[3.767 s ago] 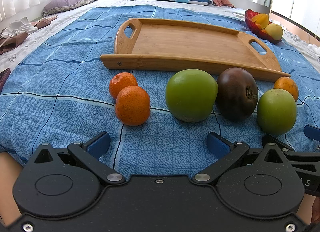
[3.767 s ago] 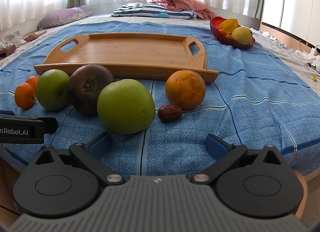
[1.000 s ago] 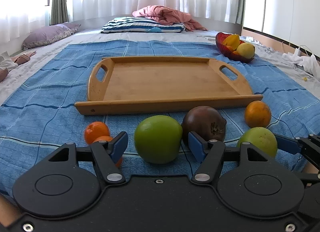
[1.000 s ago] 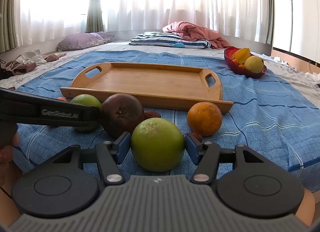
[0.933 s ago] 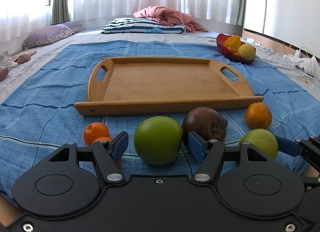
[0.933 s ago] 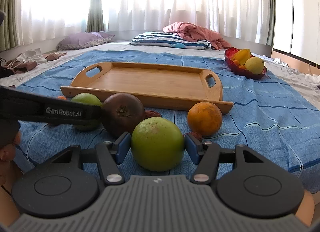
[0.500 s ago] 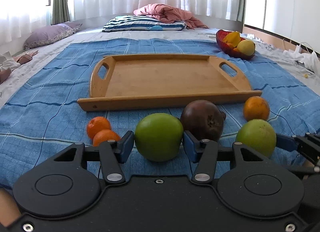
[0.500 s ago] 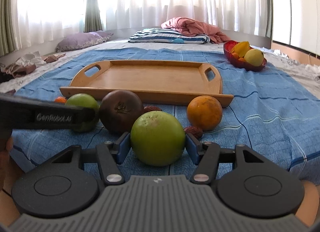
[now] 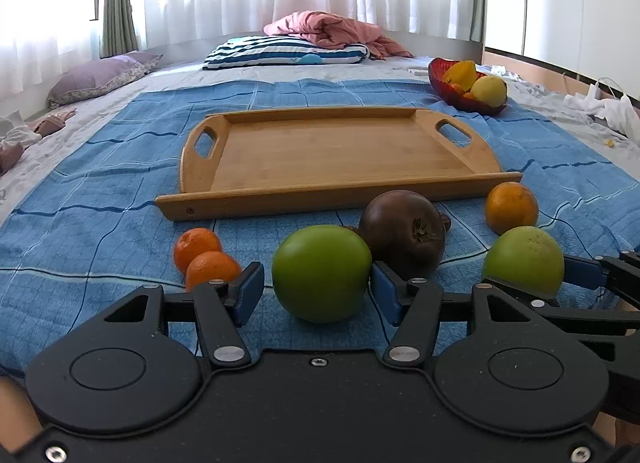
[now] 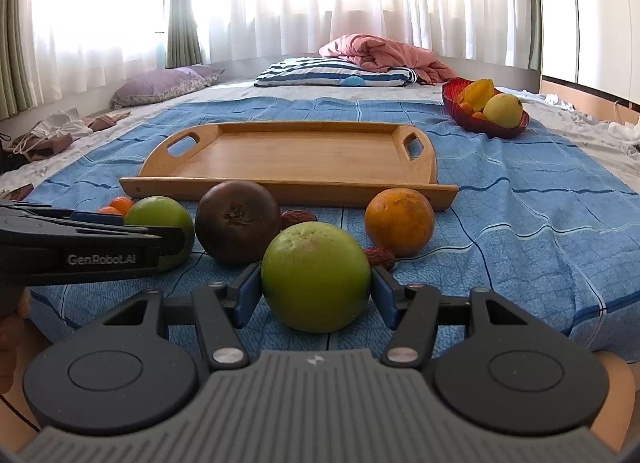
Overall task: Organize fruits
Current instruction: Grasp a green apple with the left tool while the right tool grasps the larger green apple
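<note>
1. The left gripper (image 9: 318, 291) points slightly down at a green apple (image 9: 322, 273) sitting on the blue blanket (image 9: 100, 223). The apple is right between the blue pads, but there's a sliver of gap on each side, so nothing is gripped. The jaws have just been easing open and stand about half wide.
2. The right gripper (image 10: 316, 295) has the second green apple (image 10: 316, 277) between its pads. Both pads look pressed flat against its sides, so I'd call that a hold at a medium opening. I can't tell whether this apple rests on the blanket or hangs just above it.
3. In the left wrist view, a dark brown fruit (image 9: 402, 233) sits at about 1 o'clock from the first apple, touching or nearly touching it. The second apple is out at 3 o'clock.
4. Two mandarins (image 9: 198, 245) huddle together at 10 o'clock from the first apple, close to the left pad.
5. An orange (image 10: 400, 221) sits at 1 o'clock from the held apple in the right wrist view, just in front of the tray's near right corner.
6. There are two wrinkly dried dates. One (image 10: 380, 257) lies beside the orange, and the other (image 10: 298, 217) is tucked behind the brown fruit.
7. The wooden tray (image 9: 340, 155) lies at 12 o'clock, just past the row of fruit, with nothing in it.
8. A red bowl (image 9: 460, 99) holding yellow fruit is way back at 1 o'clock, beyond the tray.
</note>
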`<state>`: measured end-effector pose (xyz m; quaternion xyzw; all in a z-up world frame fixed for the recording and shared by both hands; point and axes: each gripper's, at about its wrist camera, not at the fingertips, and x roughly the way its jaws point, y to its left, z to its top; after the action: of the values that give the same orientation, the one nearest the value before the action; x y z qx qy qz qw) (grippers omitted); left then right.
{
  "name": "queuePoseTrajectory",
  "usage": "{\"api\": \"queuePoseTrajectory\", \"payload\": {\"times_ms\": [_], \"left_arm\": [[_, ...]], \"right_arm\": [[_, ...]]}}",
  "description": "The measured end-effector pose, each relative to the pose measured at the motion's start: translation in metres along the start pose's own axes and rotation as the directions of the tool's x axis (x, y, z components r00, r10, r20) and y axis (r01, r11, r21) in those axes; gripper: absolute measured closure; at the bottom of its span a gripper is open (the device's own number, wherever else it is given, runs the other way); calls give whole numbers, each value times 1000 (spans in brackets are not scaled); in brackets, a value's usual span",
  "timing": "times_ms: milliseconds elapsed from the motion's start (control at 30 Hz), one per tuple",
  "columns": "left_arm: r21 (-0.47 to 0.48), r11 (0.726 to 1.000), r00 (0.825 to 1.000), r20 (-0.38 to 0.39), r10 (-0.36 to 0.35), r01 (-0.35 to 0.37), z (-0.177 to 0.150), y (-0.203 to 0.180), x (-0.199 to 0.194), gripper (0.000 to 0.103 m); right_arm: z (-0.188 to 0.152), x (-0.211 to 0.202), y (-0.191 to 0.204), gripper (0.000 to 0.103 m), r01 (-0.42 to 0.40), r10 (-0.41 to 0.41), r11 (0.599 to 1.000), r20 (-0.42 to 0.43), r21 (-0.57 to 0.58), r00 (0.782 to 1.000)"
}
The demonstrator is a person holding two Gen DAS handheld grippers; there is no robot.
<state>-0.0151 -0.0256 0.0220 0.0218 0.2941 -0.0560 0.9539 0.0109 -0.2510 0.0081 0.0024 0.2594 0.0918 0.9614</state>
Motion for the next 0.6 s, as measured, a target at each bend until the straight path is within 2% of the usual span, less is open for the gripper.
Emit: {"api": "queuePoseTrajectory", "payload": {"times_ms": [400, 600], "left_arm": [[-16, 1000, 999, -33, -6, 5, -2, 2, 19, 44], [-17, 1000, 999, -44, -6, 6, -2, 1, 23, 48]], "right_arm": [[0, 5, 2, 41, 6, -6, 1000, 5, -14, 1000], [1, 8, 3, 40, 10, -10, 1000, 9, -17, 1000]]}}
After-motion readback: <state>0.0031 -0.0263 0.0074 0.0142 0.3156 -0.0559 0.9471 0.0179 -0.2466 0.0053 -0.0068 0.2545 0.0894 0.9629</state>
